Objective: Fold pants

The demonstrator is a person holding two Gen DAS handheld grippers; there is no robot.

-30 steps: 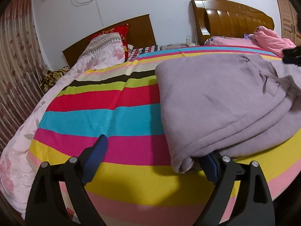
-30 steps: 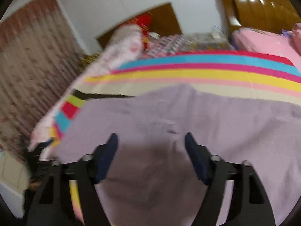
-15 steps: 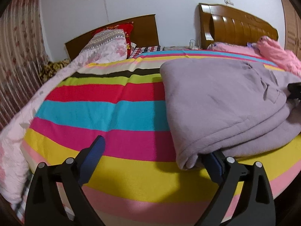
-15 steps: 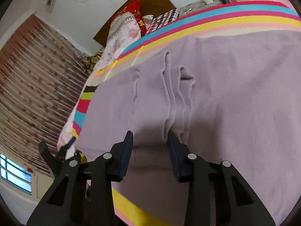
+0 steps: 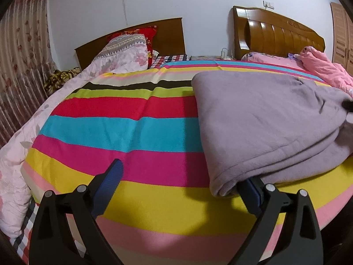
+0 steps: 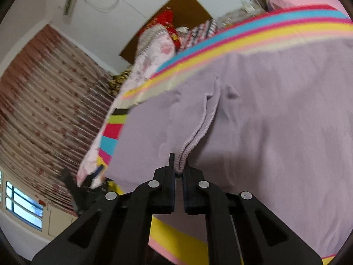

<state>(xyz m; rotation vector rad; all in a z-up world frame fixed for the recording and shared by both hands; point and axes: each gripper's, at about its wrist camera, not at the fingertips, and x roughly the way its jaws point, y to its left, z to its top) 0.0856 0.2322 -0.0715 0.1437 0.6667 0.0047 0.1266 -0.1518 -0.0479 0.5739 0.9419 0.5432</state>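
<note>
Right wrist view: the right gripper (image 6: 178, 167) pinches the ribbed edge of the pants (image 6: 264, 121); the left gripper (image 5: 183, 181) is spread wide, its right finger under their corner.

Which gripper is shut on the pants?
The right gripper, pinching a ribbed edge of the lilac pants. The left gripper is wide open at their corner.

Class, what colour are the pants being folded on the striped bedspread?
Plain pale lilac pants, seen best in the left wrist view.
</note>
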